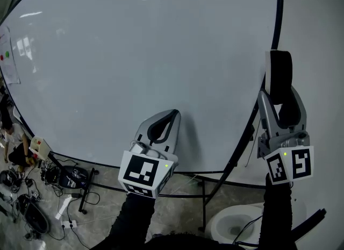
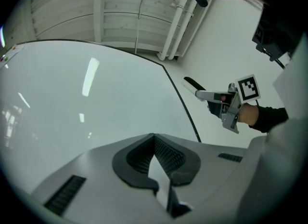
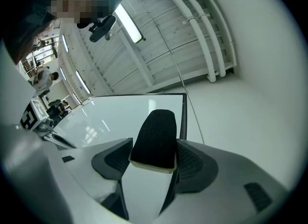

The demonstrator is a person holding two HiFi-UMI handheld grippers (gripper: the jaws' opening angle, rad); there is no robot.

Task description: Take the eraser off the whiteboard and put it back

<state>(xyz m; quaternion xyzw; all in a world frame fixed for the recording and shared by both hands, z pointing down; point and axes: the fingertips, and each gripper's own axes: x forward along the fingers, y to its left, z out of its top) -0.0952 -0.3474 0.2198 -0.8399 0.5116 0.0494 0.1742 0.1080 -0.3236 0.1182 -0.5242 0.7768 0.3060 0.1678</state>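
No word or number can be read. The marker cube (image 1: 144, 171) on the left claw (image 1: 172, 115) and its twin on the right claw (image 1: 279, 95) bear only black-and-white square patterns. The print on the paper sheet (image 1: 9, 61) at the whiteboard (image 1: 134, 55) edge is too small to read.

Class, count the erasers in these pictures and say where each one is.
1. The eraser is gripped in the right claw, beside the right edge of the whiteboard. More may be hidden.

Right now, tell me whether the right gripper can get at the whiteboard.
Probably yes. The right gripper, clamped on the eraser, sits by the right edge of the whiteboard, with nothing between them.
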